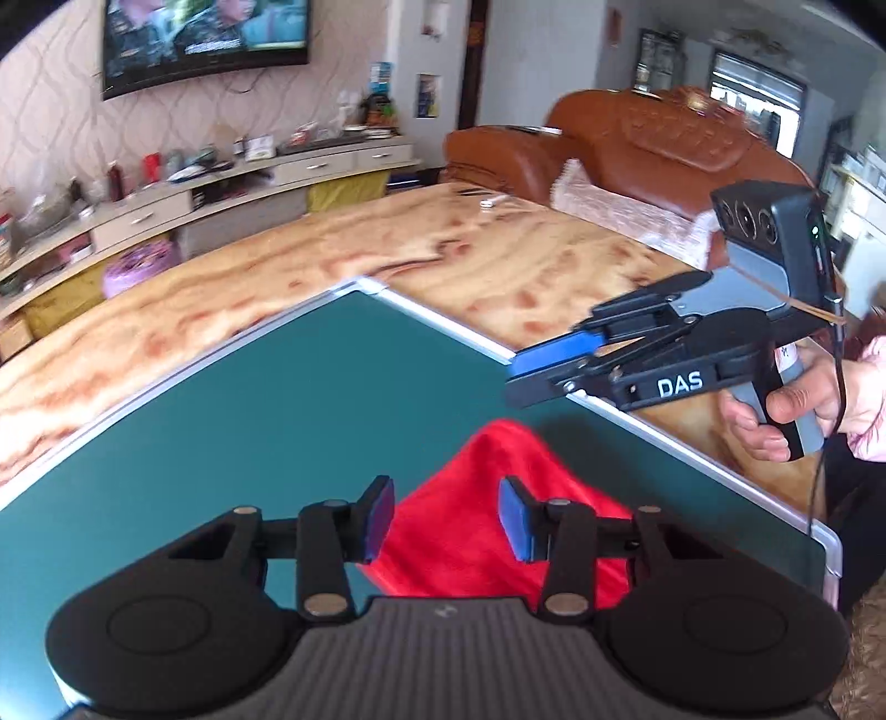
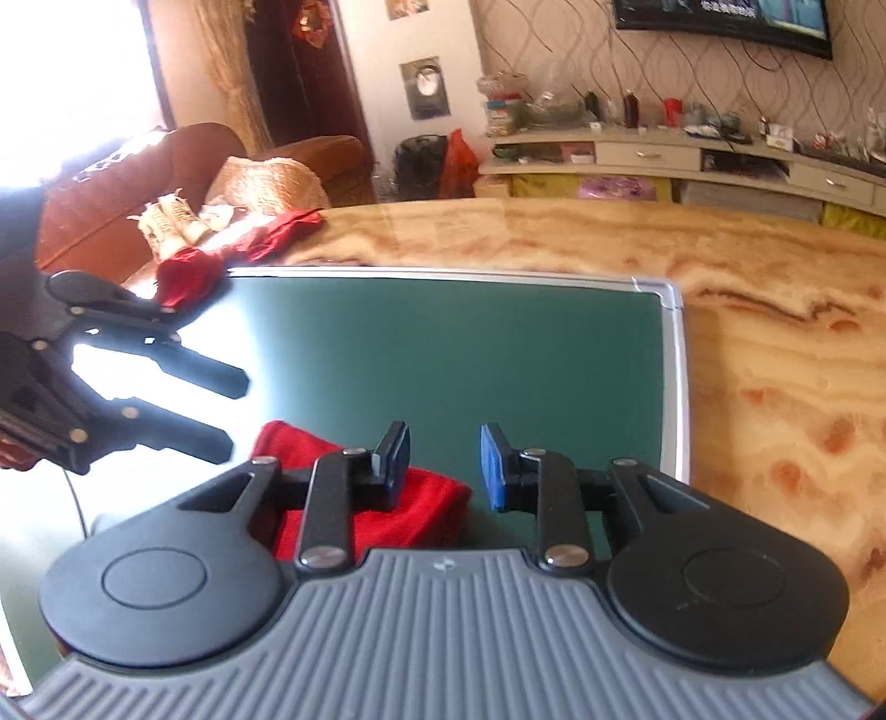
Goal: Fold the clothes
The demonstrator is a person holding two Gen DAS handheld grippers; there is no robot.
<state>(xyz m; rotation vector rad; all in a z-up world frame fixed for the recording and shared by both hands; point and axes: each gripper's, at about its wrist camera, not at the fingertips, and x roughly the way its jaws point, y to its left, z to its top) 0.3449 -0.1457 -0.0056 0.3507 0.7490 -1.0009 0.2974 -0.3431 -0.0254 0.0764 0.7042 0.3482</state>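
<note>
We are judging the red cloth (image 1: 487, 531) on the green board (image 1: 221, 443) soft and light, best pinched at its corner, while the left gripper (image 1: 446, 518) and the right gripper (image 2: 446, 462) are hanging with jaws wide and empty.

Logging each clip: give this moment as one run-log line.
left tongs: open, empty, over red cloth | right tongs: open, empty | cloth: on green board | second red cloth: board's far corner

Counts on and around the table

Two grippers (image 1: 446, 518) (image 2: 444, 462), each with two blue-padded fingers; one red cloth (image 1: 487, 531) on one green mat (image 1: 277, 421); one more heap of red cloth (image 2: 243, 243) at the table's (image 2: 775, 360) far edge; one television (image 1: 205, 39); one brown sofa (image 1: 637, 149).
</note>
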